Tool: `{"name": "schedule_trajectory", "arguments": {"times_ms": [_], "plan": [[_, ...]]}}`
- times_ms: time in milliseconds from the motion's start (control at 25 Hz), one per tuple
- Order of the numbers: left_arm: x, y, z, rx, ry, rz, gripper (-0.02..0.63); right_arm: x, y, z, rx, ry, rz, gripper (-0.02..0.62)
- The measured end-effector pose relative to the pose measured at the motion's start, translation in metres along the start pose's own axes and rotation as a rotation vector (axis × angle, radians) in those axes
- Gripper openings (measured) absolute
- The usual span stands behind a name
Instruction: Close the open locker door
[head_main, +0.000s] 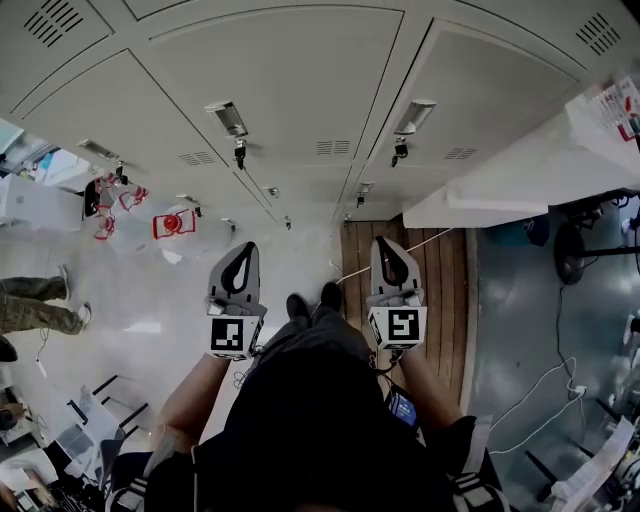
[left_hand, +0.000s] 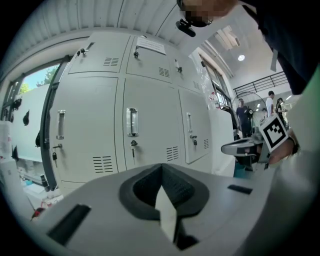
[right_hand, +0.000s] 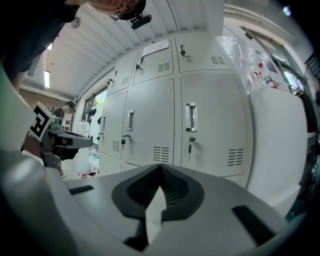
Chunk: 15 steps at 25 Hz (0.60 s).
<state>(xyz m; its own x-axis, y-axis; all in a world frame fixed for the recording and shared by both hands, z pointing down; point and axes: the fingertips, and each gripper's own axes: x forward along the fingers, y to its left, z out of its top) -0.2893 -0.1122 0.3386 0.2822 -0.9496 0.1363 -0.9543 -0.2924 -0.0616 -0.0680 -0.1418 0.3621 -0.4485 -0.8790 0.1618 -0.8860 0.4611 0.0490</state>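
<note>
A row of grey lockers fills the top of the head view, each door with a chrome handle and a key lock. In the left gripper view and the right gripper view every locker door looks about flush, and I cannot tell which one stands ajar. My left gripper and right gripper are held side by side at waist height, short of the lockers. Both point at the lockers with jaws together and nothing between them. Each gripper shows in the other's view.
A white cabinet juts out right of the lockers. A strip of wooden floor with a white cable lies below it, beside a fan. Red items lie on the floor at left. A person's legs show at far left.
</note>
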Motion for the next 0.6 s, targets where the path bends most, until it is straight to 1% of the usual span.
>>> {"name": "schedule_trajectory", "arguments": {"times_ms": [280,400,520,600], "plan": [[-0.026,0.016,0.017,-0.002,-0.020,0.060,0.005,-0.017,0.005,0.025,-0.029,-0.016,0.002,0.000],[-0.033,0.019,0.025,-0.015,-0.029,0.085,0.005,-0.021,0.007,0.036,-0.042,-0.027,0.011,0.000],[-0.038,0.021,0.025,-0.004,-0.022,0.098,0.005,-0.022,0.008,0.038,-0.046,-0.018,0.023,0.000],[-0.040,0.021,0.026,-0.021,-0.023,0.112,0.005,-0.024,0.008,0.038,-0.050,-0.012,0.027,0.000]]}}
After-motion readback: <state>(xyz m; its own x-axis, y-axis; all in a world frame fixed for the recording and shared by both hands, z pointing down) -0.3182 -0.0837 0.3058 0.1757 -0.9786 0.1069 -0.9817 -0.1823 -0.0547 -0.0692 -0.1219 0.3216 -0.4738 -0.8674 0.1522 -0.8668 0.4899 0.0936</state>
